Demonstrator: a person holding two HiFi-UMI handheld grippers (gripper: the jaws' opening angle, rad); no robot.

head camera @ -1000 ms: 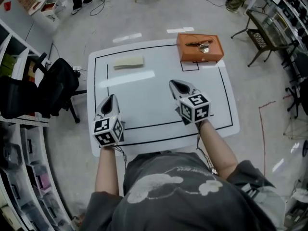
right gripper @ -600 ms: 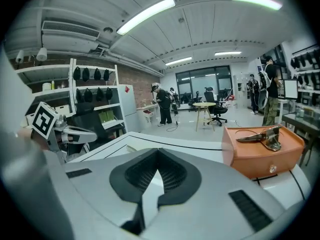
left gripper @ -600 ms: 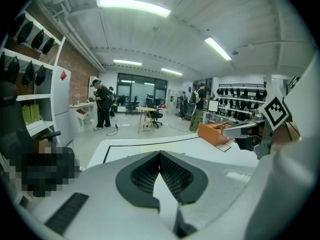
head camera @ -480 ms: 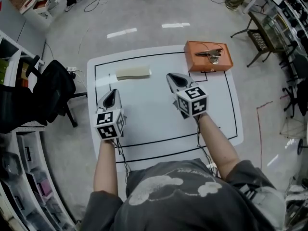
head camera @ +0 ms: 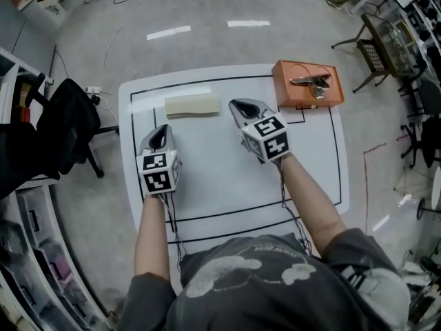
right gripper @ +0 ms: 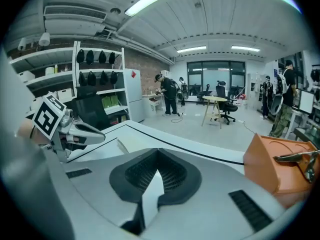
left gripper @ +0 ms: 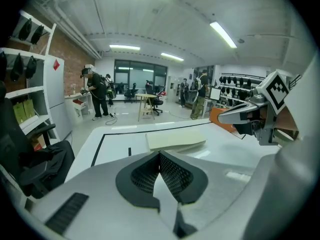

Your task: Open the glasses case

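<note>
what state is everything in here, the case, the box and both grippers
glasses case: closed, lying flat on the table, untouched
orange box: top shut, at the table's far right corner
metal item: lying on top of the orange box
left gripper: fingers together, nothing between them
right gripper: fingers together, nothing between them, beside the glasses case and apart from it

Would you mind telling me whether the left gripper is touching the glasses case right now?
Apart. In the head view, bare table shows between the left gripper and the glasses case beyond it.
</note>
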